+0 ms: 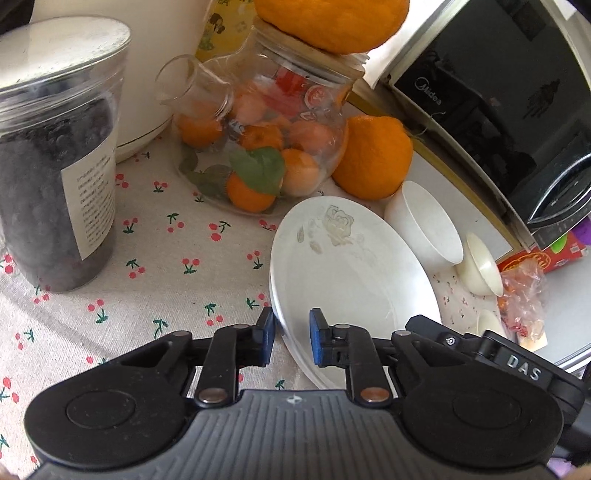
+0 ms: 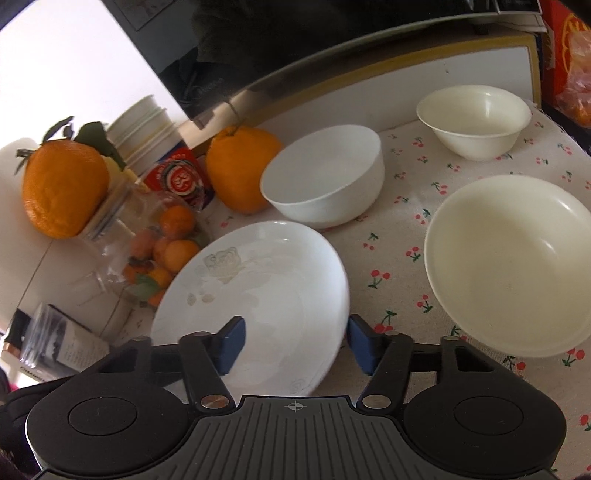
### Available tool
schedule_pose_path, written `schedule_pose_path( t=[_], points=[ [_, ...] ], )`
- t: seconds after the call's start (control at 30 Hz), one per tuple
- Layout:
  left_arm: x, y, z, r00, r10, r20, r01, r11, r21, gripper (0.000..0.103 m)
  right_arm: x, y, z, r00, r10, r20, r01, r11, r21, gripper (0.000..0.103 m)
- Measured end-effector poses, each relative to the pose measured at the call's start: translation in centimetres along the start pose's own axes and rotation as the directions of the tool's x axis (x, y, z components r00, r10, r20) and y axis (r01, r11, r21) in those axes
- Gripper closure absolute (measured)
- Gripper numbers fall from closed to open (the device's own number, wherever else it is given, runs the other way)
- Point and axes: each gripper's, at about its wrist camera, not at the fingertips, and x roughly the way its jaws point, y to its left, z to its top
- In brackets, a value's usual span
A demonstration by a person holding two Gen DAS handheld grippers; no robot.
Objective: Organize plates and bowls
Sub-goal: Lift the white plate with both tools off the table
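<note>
A white plate (image 1: 343, 269) with a faint flower print lies tilted on the cherry-print cloth (image 1: 166, 258). My left gripper (image 1: 291, 334) is shut on its near left rim, one blue pad on each side of the edge. In the right wrist view the same plate (image 2: 258, 288) reaches in between the fingers of my right gripper (image 2: 295, 343). Those jaws stand wide around its right rim and do not press on it. A white bowl (image 2: 325, 181) sits behind the plate. A small cream bowl (image 2: 474, 122) stands far right and a large cream bowl (image 2: 513, 262) near right.
A glass jar of small oranges (image 1: 266, 147) with a big orange (image 1: 332, 22) on its lid stands behind the plate. A second big orange (image 1: 373, 158) lies beside the jar. A jar of dark contents (image 1: 55, 166) is at left, a black appliance (image 1: 498, 110) at back right.
</note>
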Motion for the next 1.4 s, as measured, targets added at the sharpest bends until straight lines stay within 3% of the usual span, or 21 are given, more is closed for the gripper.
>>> schedule_pose_path(
  t=[0.13, 0.37, 1.17, 1.4],
  points=[
    [0.1, -0.3, -0.1, 0.999, 0.031, 0.017, -0.032, 0.999, 0.017, 0.089, 0.4, -0.5, 0.0, 1.0, -0.018, 0.0, 0.018, 1.0, 0.02, 0.067],
    [0.1, -0.5, -0.4, 0.998, 0.049, 0.043, -0.052, 0.997, 0.055, 0.089, 0.3, -1.2, -0.2, 1.0, -0.025, 0.017, 0.024, 0.998, 0.053, 0.083],
    [-3.0, -1.5, -0.8, 0.998, 0.018, 0.067, -0.023, 0.997, 0.075, 0.088, -4.5, 0.5, 0.4, 0.997, 0.003, 0.077, -0.003, 1.0, 0.009, 0.085],
    [-4.9, -2.8, -1.4, 0.997, -0.005, 0.076, -0.005, 0.992, 0.125, 0.086, -7.3, 1.1, 0.5, 0.995, -0.003, 0.096, 0.004, 1.0, -0.007, 0.085]
  ],
)
